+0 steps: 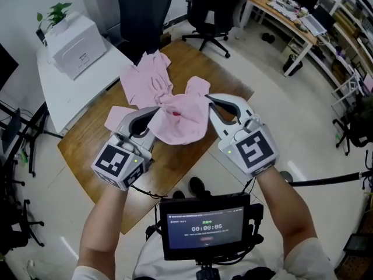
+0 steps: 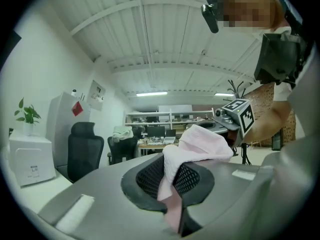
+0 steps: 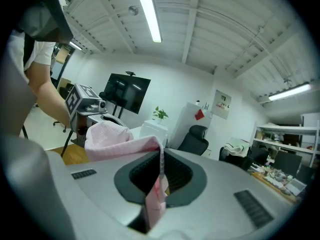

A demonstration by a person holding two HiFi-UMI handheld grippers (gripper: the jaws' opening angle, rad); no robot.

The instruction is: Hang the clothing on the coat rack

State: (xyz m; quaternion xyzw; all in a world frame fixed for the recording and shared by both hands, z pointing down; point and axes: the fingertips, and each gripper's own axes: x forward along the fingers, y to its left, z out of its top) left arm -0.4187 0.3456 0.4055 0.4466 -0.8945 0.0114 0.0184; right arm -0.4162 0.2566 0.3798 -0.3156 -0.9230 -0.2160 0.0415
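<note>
left gripper and right gripper each clamped on pink shirt, held above desk. pickup done; rack not in view, hanging all left to do.

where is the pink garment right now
The pink garment is at the centre of the head view, bunched between the left tool and the right tool, each shut on it, above the wooden table.

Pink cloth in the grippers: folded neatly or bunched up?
Bunched up: the cloth is crumpled between the left gripper and right gripper, both shut on it.
</note>
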